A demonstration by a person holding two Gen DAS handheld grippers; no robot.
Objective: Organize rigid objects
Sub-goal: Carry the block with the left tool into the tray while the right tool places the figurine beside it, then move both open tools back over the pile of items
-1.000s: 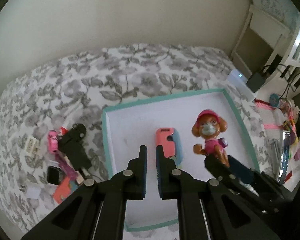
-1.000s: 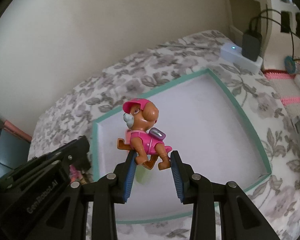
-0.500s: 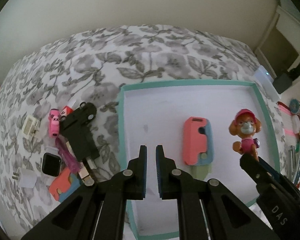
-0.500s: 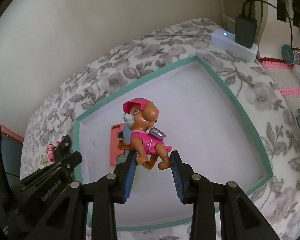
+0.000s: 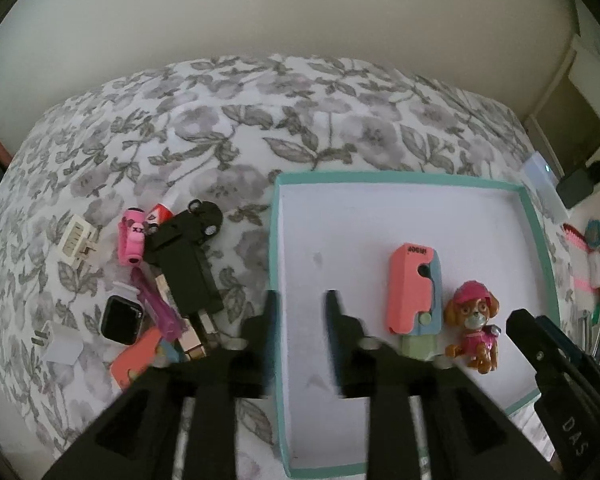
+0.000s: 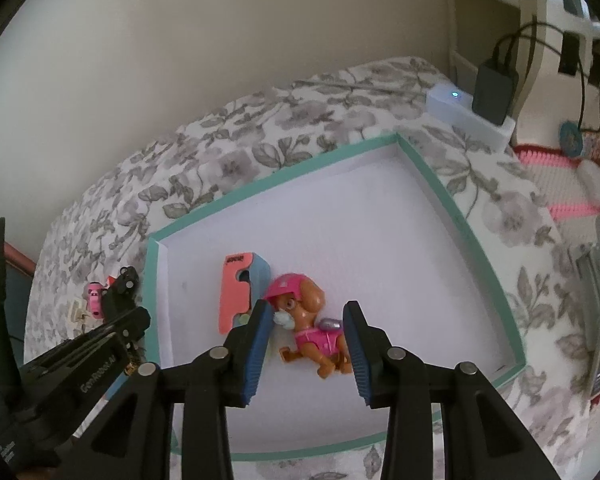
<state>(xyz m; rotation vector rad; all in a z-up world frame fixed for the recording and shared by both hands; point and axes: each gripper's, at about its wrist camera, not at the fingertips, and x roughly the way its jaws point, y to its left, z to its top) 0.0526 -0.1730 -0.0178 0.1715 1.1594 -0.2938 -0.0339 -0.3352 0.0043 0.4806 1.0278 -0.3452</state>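
Observation:
A teal-rimmed white tray [image 5: 400, 178] [image 6: 284, 178] lies on a floral cloth. In it a coral and blue case [image 5: 414, 288] [image 6: 238, 292] lies flat, with a pink-clad toy dog [image 5: 474, 328] [image 6: 312, 332] just right of it on the tray floor. My right gripper [image 6: 308, 307] straddles the dog with its jaws opening, and the pads no longer clamp the toy. My left gripper [image 5: 300, 308] hovers over the tray's left rim, blurred, its jaws opening with nothing between them.
Left of the tray lies a pile: a black toy car [image 5: 188, 256], a pink toy [image 5: 132, 240], a smartwatch [image 5: 120, 320], a white plug [image 5: 76, 236], a purple stick [image 5: 156, 308]. A white power box [image 6: 460, 108] and a pink mat [image 6: 552, 176] sit at the right.
The left jaws, shut before, have parted, and that gripper has shifted left to the tray's rim. The right jaws have widened and the dog has dropped from their grip onto the tray floor.

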